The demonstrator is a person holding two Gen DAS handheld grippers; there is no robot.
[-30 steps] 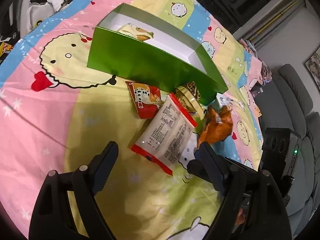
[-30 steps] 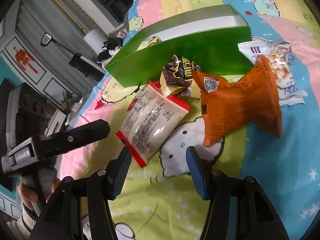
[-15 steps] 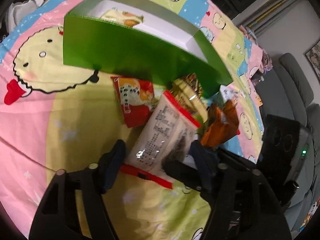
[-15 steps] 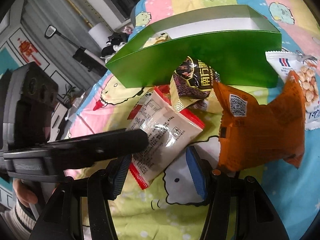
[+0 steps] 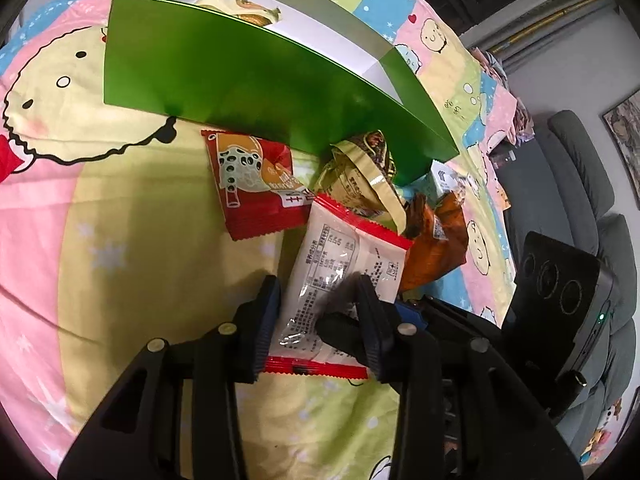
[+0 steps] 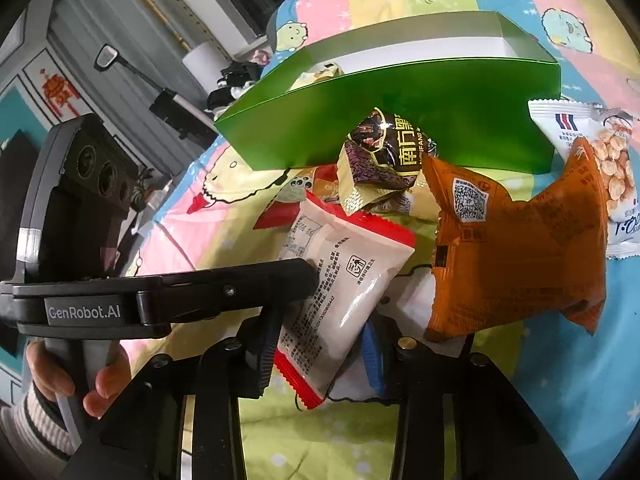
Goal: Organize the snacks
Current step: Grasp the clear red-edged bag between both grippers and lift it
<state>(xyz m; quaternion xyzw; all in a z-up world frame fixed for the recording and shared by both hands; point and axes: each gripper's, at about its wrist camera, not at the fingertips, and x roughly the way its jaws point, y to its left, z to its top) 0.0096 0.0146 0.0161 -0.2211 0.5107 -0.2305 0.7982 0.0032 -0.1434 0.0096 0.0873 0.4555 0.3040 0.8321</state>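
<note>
Below the green box (image 5: 256,80), both grippers have just been closing around one white red-edged snack packet (image 5: 340,276). Left gripper (image 5: 320,320) pinches it; right gripper (image 6: 320,356) narrow, grip unclear.

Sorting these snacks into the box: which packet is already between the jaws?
The white packet with red ends, lying nearest the camera; both grippers' jaws close around it, unlike the orange packet and red packet.

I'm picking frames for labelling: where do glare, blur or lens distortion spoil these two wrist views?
Left wrist view: glare streaks on the white snack packet, motion blur on one finger of the right tool, and the green box bows from the fisheye. Right wrist view: sharp, with a shiny spot on the packet; corners dark.
</note>
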